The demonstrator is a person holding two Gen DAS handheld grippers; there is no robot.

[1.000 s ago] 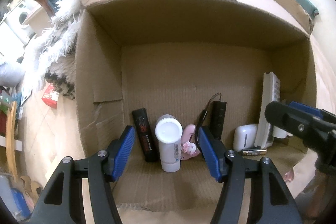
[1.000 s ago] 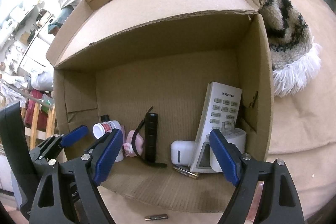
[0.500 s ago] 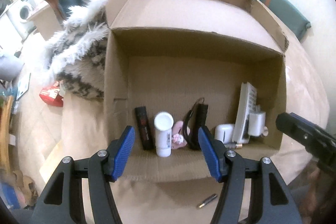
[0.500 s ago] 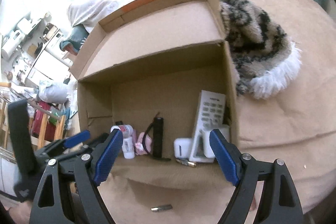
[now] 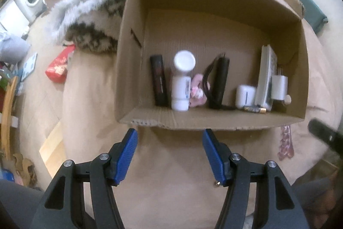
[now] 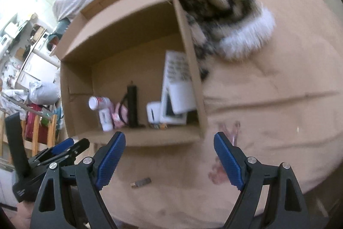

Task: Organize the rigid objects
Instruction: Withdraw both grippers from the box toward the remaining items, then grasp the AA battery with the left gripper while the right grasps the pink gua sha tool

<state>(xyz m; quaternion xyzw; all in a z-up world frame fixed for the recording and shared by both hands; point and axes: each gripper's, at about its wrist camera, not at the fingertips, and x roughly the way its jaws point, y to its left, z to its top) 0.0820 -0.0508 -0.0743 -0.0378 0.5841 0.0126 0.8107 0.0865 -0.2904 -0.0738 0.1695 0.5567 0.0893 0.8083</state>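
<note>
An open cardboard box (image 5: 214,121) (image 6: 139,138) lies on a tan bedcover. Along its near wall stand a black stick (image 5: 158,81), a white bottle (image 5: 182,83) (image 6: 103,111), a pink toy (image 5: 198,93), a black strapped device (image 5: 219,81) (image 6: 132,106), a white case (image 5: 245,96), a battery (image 5: 255,109), a white remote (image 5: 265,76) (image 6: 174,83) and a white charger (image 5: 279,84). A loose battery (image 6: 141,182) lies on the cover before the box. My left gripper (image 5: 170,156) and right gripper (image 6: 169,158) are open, empty, short of the box.
A pink clear hair clip (image 5: 285,143) (image 6: 230,130) lies on the cover right of the box. A furry patterned blanket (image 5: 92,12) (image 6: 225,14) lies beside the box. A red packet (image 5: 60,67) lies on the floor at left. The bed edge drops off left.
Both grippers have pulled back and up from the box, so its near rim now lies beyond the fingertips. The right view has swung right and is blurred.
</note>
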